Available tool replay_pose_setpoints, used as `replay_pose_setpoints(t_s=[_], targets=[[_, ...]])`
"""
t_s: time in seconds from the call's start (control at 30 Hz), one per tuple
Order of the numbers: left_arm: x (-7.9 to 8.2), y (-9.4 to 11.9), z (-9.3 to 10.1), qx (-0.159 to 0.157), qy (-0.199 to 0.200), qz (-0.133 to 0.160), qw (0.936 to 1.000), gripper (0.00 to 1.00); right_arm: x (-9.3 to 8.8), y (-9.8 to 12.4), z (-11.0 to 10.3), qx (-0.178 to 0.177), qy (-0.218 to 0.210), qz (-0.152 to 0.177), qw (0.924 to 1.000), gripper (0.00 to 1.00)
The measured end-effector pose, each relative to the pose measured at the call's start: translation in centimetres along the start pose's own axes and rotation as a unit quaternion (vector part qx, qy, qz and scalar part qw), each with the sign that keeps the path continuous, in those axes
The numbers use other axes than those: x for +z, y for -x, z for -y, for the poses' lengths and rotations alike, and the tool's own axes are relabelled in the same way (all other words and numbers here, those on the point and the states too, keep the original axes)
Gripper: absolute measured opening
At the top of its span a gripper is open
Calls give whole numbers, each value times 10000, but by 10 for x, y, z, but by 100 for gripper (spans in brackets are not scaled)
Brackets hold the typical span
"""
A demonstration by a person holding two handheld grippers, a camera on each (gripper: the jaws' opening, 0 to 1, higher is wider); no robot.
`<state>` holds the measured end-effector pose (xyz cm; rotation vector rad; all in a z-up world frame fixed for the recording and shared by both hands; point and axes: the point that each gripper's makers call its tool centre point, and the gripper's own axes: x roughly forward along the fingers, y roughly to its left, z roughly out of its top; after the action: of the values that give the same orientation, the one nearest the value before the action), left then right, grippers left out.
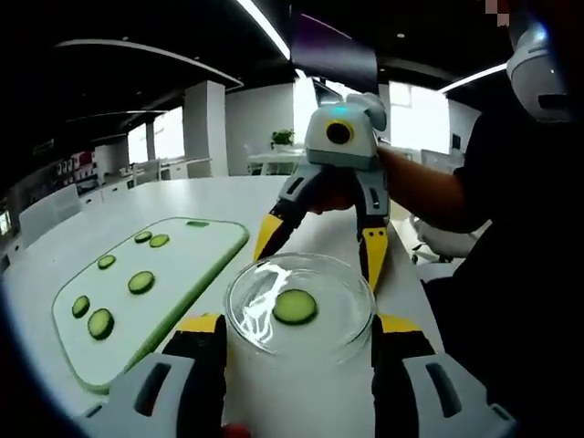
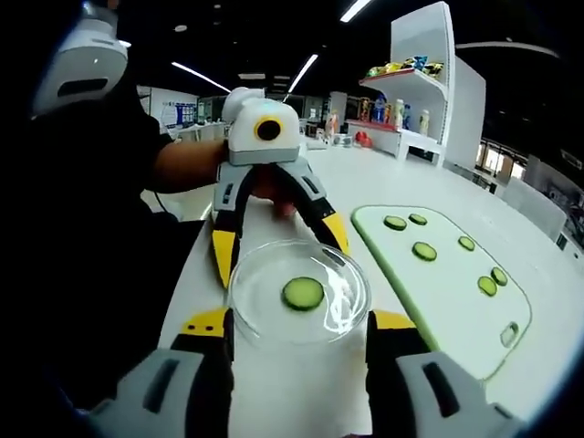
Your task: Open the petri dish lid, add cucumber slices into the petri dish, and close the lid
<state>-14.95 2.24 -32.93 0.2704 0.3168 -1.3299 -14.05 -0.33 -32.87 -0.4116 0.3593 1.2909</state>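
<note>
A clear round petri dish (image 1: 265, 315) (image 2: 260, 306) with one cucumber slice (image 1: 295, 307) (image 2: 303, 293) in it sits between both grippers, which face each other over a white table. My left gripper (image 1: 298, 325) (image 2: 279, 248) has its yellow-tipped jaws pressed against the dish's two sides. My right gripper (image 2: 298, 322) (image 1: 321, 246) comes from the opposite side, jaws set wide against the rim. I cannot tell the lid apart from the base. More cucumber slices (image 1: 140, 282) (image 2: 423, 251) lie on a white, green-edged cutting board (image 1: 182, 255) (image 2: 447, 292).
The white table (image 1: 228, 196) (image 2: 383, 182) stretches away behind the board. A person in dark sleeves (image 1: 511, 274) (image 2: 91, 228) stands close at the table edge. White shelves (image 2: 420, 91) with small items stand in the background, and chairs (image 1: 443, 242) are beside the table.
</note>
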Motion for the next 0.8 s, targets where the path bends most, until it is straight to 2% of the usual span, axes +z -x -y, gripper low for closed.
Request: replay_pose_setpoints(t_s=[0.2, 0.43, 0.8], targets=[[8, 11, -1, 235, 170, 164, 9994, 64, 5, 9, -4, -173, -43, 28, 9998, 56], [20, 36, -11, 578, 413, 437, 9965, 62, 16, 25, 5, -638, -104, 268, 9975, 48], [16, 74, -9, 1145, 594, 353, 9910, 65, 21, 48, 4, -1277, -154, 312, 9912, 45]])
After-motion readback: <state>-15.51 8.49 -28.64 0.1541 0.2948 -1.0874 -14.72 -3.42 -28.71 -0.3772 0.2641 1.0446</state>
